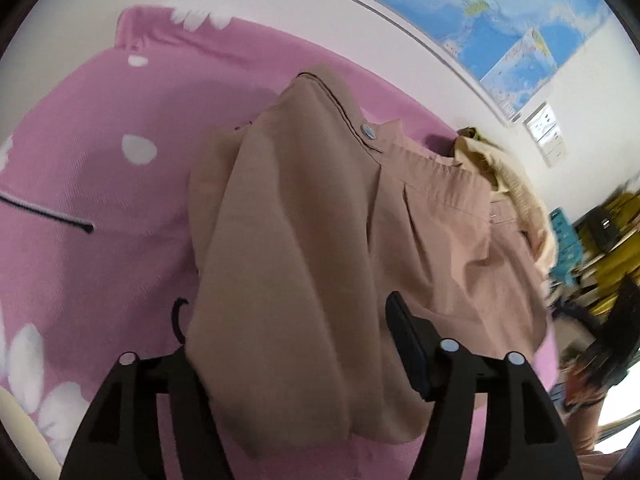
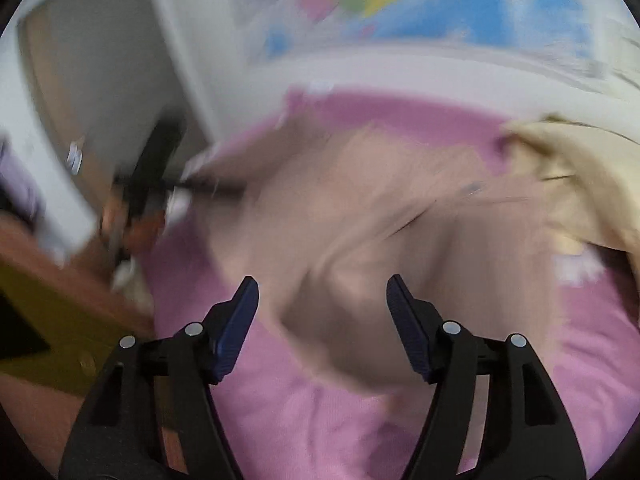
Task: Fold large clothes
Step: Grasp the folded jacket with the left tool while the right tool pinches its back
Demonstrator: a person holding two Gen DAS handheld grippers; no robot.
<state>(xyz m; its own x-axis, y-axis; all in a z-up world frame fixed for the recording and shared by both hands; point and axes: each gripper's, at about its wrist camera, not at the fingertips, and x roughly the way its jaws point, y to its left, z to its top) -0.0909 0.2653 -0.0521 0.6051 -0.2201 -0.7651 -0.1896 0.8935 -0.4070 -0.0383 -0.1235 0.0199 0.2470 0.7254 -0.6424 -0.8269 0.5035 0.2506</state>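
Garment: a tan shirt (image 1: 304, 240) is lying folded over itself on a pink bedsheet (image 1: 100, 160) printed with white petals; a collar and a snap button (image 1: 368, 131) are showing near its far end.
Left tool: the left tool (image 1: 296, 344) is hovering low over the near end of the shirt, its jaws spread; a fold of cloth is draping over the left finger and hiding it, and the right finger (image 1: 404, 344) is standing clear of the fabric, so nothing is being pinched.
Right tool: the right tool (image 2: 322, 312) is standing spread above the shirt (image 2: 380, 216), both blue pads bare; this view is blurring heavily.
Neighbours: a cream garment (image 1: 508, 188) is lying bunched just beyond the collar.
Background: a world map (image 1: 500, 20) is hanging on the white wall behind the bed.
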